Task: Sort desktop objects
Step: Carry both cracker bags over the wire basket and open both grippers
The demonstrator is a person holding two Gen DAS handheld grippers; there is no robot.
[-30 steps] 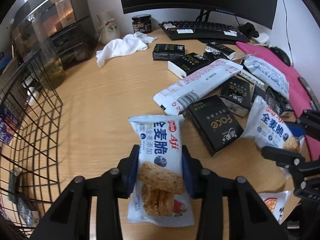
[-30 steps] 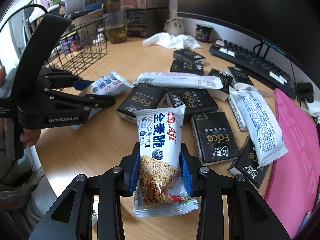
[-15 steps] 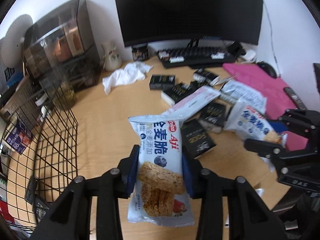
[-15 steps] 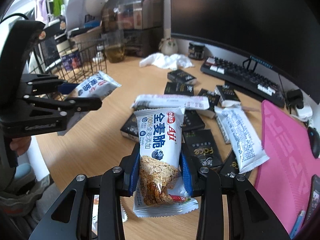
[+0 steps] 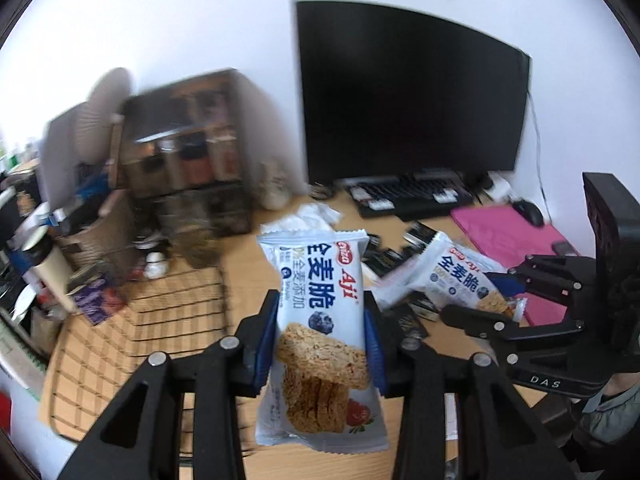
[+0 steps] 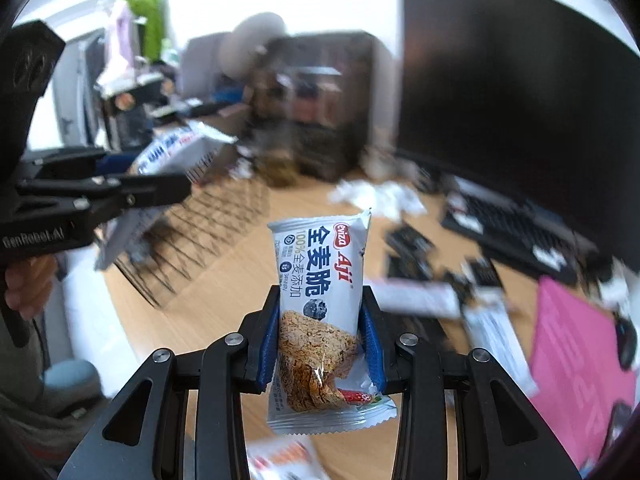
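The left gripper [image 5: 322, 344] is clamped across the middle of a white Aji whole-wheat crisp packet [image 5: 320, 332], which stands upright between the blue pads [image 5: 266, 344], held in the air above the near edge of the wooden desk [image 5: 248, 280], with the black wire basket [image 5: 160, 320] lying low to its left. The right gripper [image 6: 320, 340] pinches a second Aji crisp packet [image 6: 320, 320] in the same way, also lifted off the desk; in the left wrist view this packet shows to the right, above the black sachets [image 5: 408, 320] scattered on the desk. Both views are blurred by motion, so the exact height over the basket cannot be told. The main risk, as I judge it, is the hold itself: each packet is a slippery, air-filled foil pouch held only at its waist, so a quick swing could let it pivot or slide out, and a harder squeeze could crush the crisp bars inside. A release made before a packet is truly over the basket mouth could drop it on the rim or on the desk beside it. The two grippers are also near each other, and if both head for the basket at once they could collide or knock a packet loose. Far behind, the monitor [image 5: 412, 92], keyboard [image 5: 408, 196] and pink mat [image 5: 504, 232] lie well apart from this path.
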